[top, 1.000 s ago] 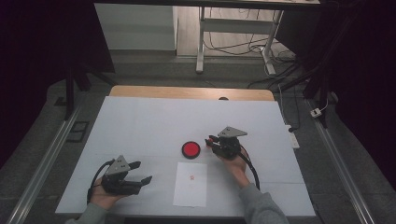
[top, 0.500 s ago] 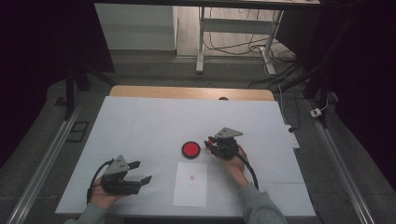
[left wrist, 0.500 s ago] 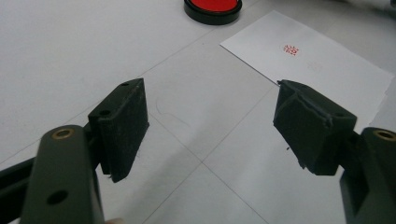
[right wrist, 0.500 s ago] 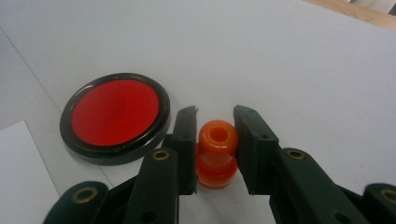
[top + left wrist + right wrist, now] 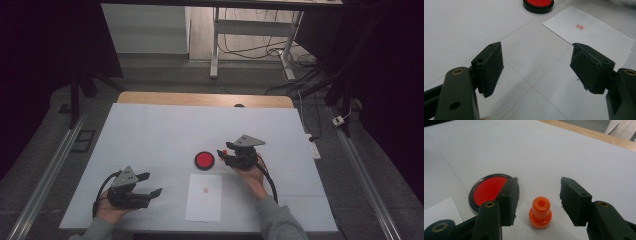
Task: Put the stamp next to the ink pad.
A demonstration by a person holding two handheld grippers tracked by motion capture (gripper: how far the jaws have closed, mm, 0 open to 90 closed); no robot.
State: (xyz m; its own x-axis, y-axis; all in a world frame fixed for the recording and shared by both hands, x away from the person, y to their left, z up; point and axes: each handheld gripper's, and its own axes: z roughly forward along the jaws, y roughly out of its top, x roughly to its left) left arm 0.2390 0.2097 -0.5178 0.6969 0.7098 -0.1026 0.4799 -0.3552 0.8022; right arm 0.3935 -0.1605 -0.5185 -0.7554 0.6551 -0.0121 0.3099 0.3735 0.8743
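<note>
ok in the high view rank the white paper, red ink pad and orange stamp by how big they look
1. white paper, plainly the largest.
2. red ink pad, a small disc.
3. orange stamp, a tiny speck at the right gripper.

The red mark (image 5: 580,26) on the paper (image 5: 599,35) (a stamp print) is too blurred to read.

Small red stamped mark (image 5: 580,26) on the white paper sheet (image 5: 599,37). Too small and blurred to read. No other writing legible.
</note>
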